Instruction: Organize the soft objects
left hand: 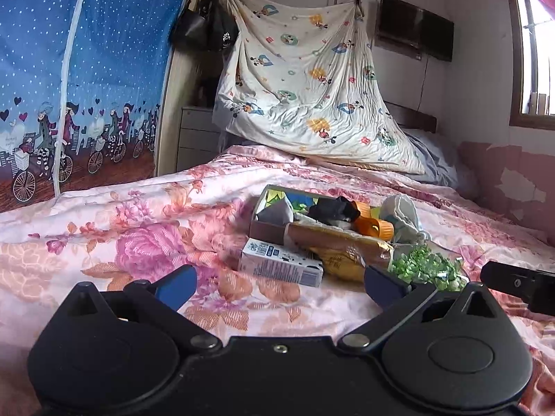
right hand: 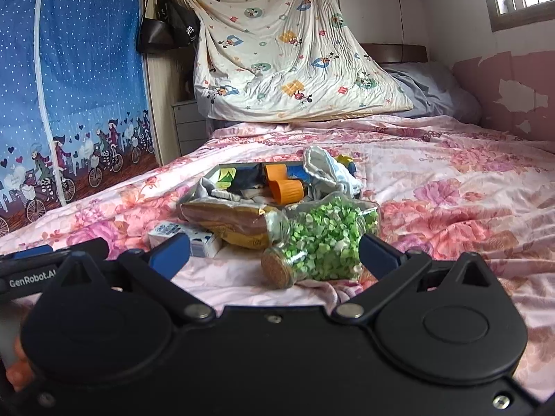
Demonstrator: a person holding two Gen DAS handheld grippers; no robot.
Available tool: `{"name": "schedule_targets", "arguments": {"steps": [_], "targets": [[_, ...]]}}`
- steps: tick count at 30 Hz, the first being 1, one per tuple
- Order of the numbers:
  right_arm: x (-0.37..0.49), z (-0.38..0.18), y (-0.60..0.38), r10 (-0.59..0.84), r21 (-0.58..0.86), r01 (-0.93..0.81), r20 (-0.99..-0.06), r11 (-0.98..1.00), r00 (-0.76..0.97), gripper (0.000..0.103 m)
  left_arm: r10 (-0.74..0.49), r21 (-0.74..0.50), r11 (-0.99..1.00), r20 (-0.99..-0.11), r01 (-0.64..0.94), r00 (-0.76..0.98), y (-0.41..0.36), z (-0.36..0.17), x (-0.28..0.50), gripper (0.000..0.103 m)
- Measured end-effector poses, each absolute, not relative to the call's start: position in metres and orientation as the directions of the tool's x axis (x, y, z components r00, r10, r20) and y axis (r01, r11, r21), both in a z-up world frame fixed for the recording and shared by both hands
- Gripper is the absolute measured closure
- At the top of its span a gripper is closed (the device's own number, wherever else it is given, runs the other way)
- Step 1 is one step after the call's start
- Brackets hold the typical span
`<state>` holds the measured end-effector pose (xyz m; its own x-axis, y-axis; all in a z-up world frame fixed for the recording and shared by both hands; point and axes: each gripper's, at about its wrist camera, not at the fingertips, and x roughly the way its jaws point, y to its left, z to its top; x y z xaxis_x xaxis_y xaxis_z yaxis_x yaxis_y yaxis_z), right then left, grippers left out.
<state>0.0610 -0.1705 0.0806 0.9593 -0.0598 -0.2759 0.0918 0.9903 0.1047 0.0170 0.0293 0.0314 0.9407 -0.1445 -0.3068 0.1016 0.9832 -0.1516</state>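
A shallow cardboard box sits on the floral bedspread, holding a black cloth, a grey cloth and orange pieces. A white-blue cloth bundle lies at its right end. A bread bag, a small white carton and a cork-stoppered jar of green bits lie in front. My left gripper is open and empty, just short of the carton. My right gripper is open and empty, with the jar between its fingers.
A blue printed wardrobe curtain stands left of the bed. A cartoon-print sheet hangs at the headboard, with black bags beside it. A pink peeling wall borders the bed's right side. The right gripper's body shows in the left wrist view.
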Motion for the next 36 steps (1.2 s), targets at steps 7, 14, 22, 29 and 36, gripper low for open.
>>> {"name": "schedule_targets", "arguments": {"steps": [7, 14, 22, 29, 36], "targets": [[0.058, 0.069, -0.170, -0.058, 0.120, 0.101, -0.323, 0.988, 0.945, 0.001, -0.108, -0.089, 0.993, -0.331, 0.083, 0.937, 0.026, 0.026, 0.011, 0.001], [0.057, 0.063, -0.173, -0.075, 0.127, 0.126, -0.348, 0.984, 0.934, 0.000, -0.099, -0.040, 0.995, -0.348, 0.091, 0.932, 0.024, 0.021, 0.012, 0.001], [0.070, 0.049, -0.172, -0.070, 0.129, 0.134, -0.409, 0.983, 0.910, 0.000, -0.085, -0.032, 0.996, -0.392, 0.079, 0.916, 0.022, 0.014, 0.021, 0.001], [0.079, 0.036, -0.169, -0.069, 0.121, 0.136, -0.444, 0.983, 0.894, 0.000, -0.069, -0.036, 0.998, -0.435, 0.060, 0.898, 0.026, 0.011, 0.027, 0.001], [0.080, 0.033, -0.168, -0.065, 0.119, 0.132, -0.449, 0.984, 0.891, 0.001, -0.061, -0.009, 0.998, -0.422, 0.063, 0.905, 0.022, 0.011, 0.025, 0.001]]}}
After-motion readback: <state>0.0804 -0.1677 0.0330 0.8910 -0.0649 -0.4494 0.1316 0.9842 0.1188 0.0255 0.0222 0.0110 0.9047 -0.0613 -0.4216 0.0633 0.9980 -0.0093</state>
